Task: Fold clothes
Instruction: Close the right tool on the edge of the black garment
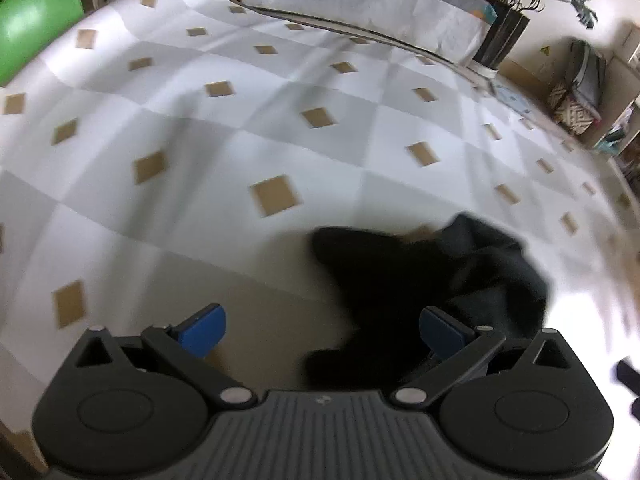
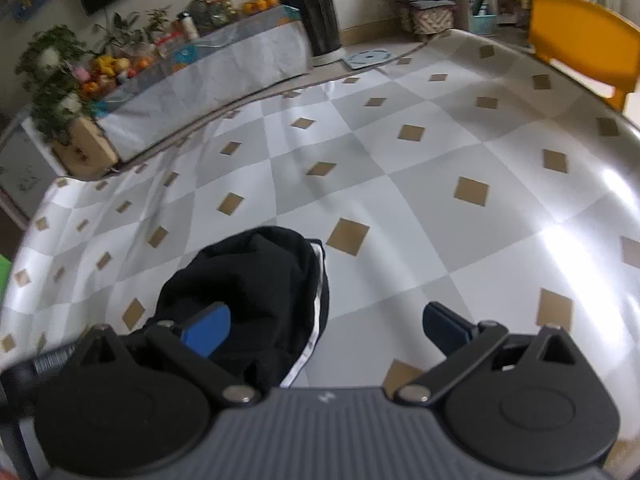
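A wide table [image 1: 224, 152] fills both views, covered by a glossy cloth checked in white and pale grey with small tan diamonds. In the right wrist view the same cloth [image 2: 400, 184] carries a bright glare at the right. Beyond its far edge runs a long low bench draped in pale fabric [image 2: 224, 68], loaded with fruit and potted plants [image 2: 52, 80]. A tall dark planter [image 2: 320, 20] stands at the bench's right end. An orange chair [image 2: 580, 44] sits at the far right corner of the table, and a green chair back [image 1: 36, 28] shows at the far left in the left wrist view.

A crumpled black garment [image 1: 420, 280] lies on the near part of the table, bunched in a heap, not flattened. In the right wrist view it shows a white stripe along its right edge [image 2: 256, 292].

The left gripper [image 1: 320, 330] is spread wide and holds nothing, with its right blue pad [image 1: 440, 332] over the dark cloth; contact cannot be told. The right gripper [image 2: 324, 330] is likewise spread and empty, its left pad [image 2: 208, 330] over the heap.
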Demonstrator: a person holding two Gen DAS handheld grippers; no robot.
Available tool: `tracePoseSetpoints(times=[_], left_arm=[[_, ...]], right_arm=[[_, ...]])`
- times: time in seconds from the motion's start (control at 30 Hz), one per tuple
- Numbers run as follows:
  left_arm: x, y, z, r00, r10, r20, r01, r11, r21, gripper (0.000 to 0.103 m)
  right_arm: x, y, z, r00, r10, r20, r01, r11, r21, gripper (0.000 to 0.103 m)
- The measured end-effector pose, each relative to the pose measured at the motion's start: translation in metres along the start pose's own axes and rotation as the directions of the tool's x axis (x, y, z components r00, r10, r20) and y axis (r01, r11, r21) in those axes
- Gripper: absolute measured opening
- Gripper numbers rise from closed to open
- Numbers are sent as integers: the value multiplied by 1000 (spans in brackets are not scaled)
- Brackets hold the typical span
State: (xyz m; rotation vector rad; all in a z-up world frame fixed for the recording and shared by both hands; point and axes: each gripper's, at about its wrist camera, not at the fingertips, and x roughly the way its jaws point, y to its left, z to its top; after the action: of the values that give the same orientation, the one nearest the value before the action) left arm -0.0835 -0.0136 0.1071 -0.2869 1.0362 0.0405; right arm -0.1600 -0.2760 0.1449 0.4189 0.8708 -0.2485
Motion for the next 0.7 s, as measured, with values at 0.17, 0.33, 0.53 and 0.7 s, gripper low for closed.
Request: tracePoseSetpoints(times=[0.17, 0.33, 0.53, 0.7], left_arm=[[-7, -44, 13, 998, 37, 44, -42, 991, 125, 103], [-11, -53, 7, 996, 79, 40, -86, 973, 216, 103], [-21, -9, -6, 997, 67, 40, -73, 982, 172, 103], [-28, 2, -11, 996, 47, 77, -65, 967, 247, 103]], right_arm=[[15, -35, 12, 999, 20, -28, -22, 998, -61, 103], [16, -67, 16, 991, 99, -91, -91, 992, 85, 102], [24, -32, 9, 976, 195, -96, -197, 980, -14, 101], [43, -7, 7, 958, 261, -120, -259, 965, 33, 101]])
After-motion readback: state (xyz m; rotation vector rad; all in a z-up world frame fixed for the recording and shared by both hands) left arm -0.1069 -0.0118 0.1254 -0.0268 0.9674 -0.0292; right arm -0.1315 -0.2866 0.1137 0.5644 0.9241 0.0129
